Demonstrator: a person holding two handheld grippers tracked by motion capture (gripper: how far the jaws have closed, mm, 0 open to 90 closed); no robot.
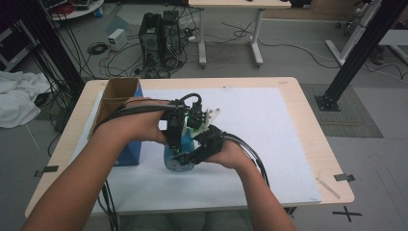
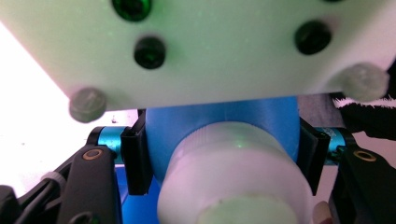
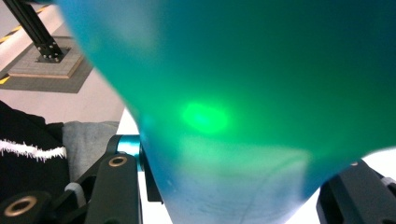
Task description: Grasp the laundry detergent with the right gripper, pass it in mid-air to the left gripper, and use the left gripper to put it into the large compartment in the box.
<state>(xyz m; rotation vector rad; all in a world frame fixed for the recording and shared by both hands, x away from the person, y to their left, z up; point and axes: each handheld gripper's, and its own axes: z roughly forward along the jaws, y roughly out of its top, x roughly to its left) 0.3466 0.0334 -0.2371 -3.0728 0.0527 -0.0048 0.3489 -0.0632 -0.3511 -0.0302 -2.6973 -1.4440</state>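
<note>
A blue bottle [image 1: 174, 160] with a white cap [image 2: 236, 179] is held over the white mat [image 1: 269, 125] at the table's middle. My left gripper [image 1: 175, 131] comes down on it from above and is shut on the blue neck just behind the cap; its black pads [image 2: 137, 158] press both sides in the left gripper view. My right gripper [image 1: 193, 153] grips the bottle's body [image 3: 243, 93] from the right, and its jaws sit tight against the blue-green wall. The right gripper's pale plate [image 2: 210, 46] hangs close above the left gripper's jaws.
An open cardboard box with a blue side [image 1: 121, 96] stands just left of my left hand. The wooden table's edge [image 1: 308, 110] runs to the right. On the floor beyond are computer towers [image 1: 161, 41], cables and a black frame post [image 1: 358, 53].
</note>
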